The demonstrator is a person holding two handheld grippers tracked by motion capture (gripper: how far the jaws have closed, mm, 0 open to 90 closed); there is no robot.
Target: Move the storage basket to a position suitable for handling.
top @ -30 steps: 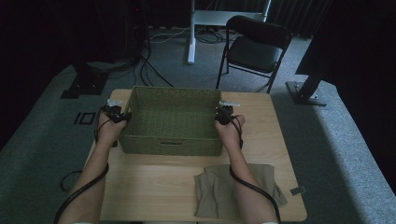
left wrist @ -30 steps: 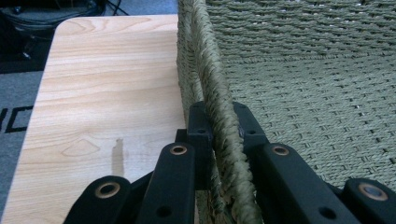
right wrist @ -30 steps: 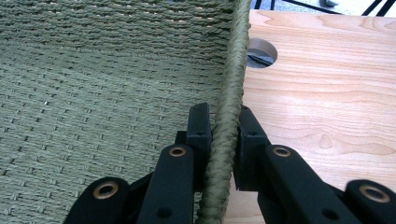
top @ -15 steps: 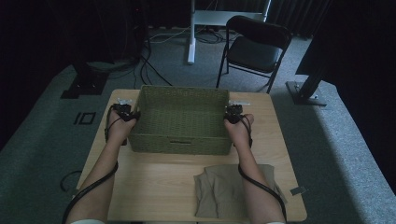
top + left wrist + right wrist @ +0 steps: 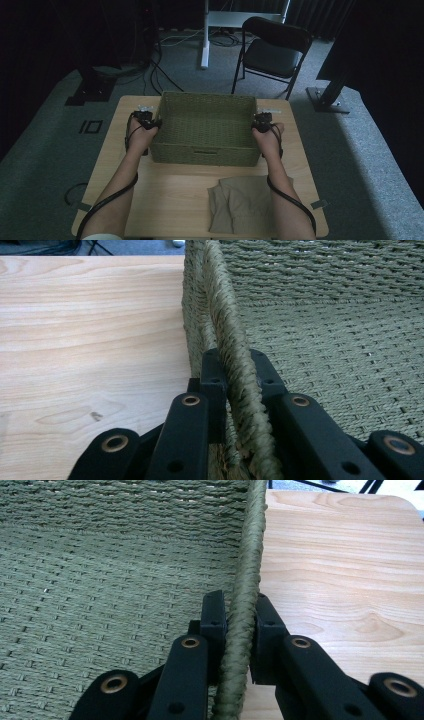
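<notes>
In the high view a woven green basket (image 5: 207, 127) is sitting in the middle of the frame on a wooden table (image 5: 165, 200), its open top facing up and its inside bare. The left gripper (image 5: 150, 123) is pressing against the basket's left wall, and the right gripper (image 5: 260, 122) is pressing against the right wall, each at about mid-length of the side. Both forearms are coming in from the bottom edge of the frame, with black cables running along them.

In the left gripper view the left gripper (image 5: 235, 390) is clamping the basket's rim (image 5: 225, 340): one jaw is standing outside the wall over the table, the other inside over the woven floor, and the braided edge is running up through the centre of the frame between them. In the right gripper view the right gripper (image 5: 237, 630) is pinching the opposite rim (image 5: 250, 555) the same way, with the weave in the left half of the frame and bare wood on the right.

A folded beige cloth (image 5: 240, 202) is lying in the lower centre-right of the high view, near the basket's front wall but apart from it. A black folding chair (image 5: 272, 50) is standing at the top of the frame beyond the table.
</notes>
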